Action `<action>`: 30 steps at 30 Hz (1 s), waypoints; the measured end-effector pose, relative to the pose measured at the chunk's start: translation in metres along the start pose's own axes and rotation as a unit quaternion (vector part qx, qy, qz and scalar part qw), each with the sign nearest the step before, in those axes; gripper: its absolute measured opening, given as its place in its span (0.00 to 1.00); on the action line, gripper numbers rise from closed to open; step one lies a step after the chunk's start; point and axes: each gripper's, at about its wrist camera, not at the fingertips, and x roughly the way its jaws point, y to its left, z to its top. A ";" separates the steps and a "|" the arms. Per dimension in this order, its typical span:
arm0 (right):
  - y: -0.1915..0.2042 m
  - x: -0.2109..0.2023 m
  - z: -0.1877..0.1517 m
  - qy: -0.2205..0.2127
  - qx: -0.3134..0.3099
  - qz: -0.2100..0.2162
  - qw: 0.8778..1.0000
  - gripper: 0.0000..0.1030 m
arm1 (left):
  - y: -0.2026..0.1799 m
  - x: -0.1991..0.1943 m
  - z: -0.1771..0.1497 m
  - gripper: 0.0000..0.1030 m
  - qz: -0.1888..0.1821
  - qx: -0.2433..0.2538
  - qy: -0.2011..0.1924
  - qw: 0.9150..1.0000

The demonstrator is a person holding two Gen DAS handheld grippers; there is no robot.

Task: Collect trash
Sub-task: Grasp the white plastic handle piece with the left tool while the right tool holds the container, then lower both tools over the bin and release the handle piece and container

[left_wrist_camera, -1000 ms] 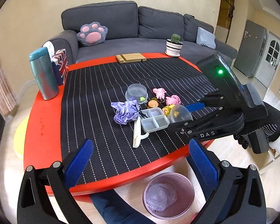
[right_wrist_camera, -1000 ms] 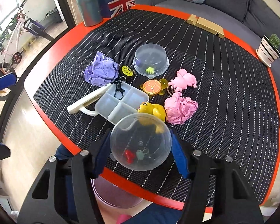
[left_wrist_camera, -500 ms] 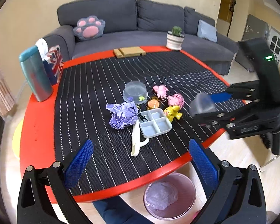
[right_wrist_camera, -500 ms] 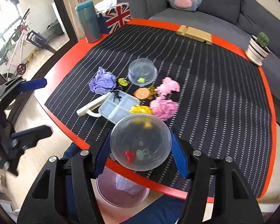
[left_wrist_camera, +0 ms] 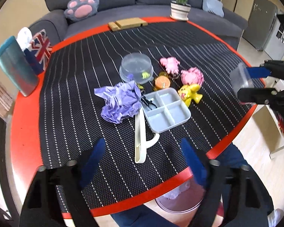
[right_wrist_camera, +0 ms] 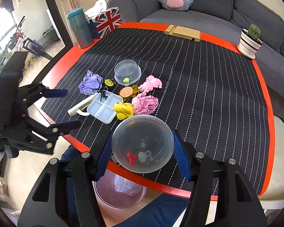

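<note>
Right gripper (right_wrist_camera: 143, 156) clamps clear round bowl (right_wrist_camera: 143, 143), rim up, over near table (right_wrist_camera: 236, 193) edge above pink bin (right_wrist_camera: 119, 194). Left gripper (left_wrist_camera: 142, 162) empty, jaws closing, aimed at table. Farther: two paper balls, purple (left_wrist_camera: 120, 102) left, pink (left_wrist_camera: 192, 75) right. One divided tray (left_wrist_camera: 166, 108), one white clip (left_wrist_camera: 141, 136) lengthwise toward camera.

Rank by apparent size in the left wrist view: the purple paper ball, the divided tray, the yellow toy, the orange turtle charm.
1. purple paper ball and divided tray: look about alike, so no ranking between them.
2. yellow toy
3. orange turtle charm

All lie close together, so nearness hardly skews this.
</note>
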 end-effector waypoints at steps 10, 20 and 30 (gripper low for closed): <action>0.003 0.003 -0.001 0.002 -0.002 0.004 1.000 0.59 | -0.004 0.005 -0.003 0.21 -0.014 0.009 0.008 1.000; 0.005 0.005 -0.004 -0.003 -0.001 0.009 1.000 0.59 | -0.005 -0.016 -0.010 0.13 -0.027 0.003 -0.025 0.999; 0.010 -0.005 -0.012 -0.021 -0.001 0.016 1.000 0.59 | -0.008 -0.046 -0.017 0.07 -0.040 -0.006 -0.068 0.997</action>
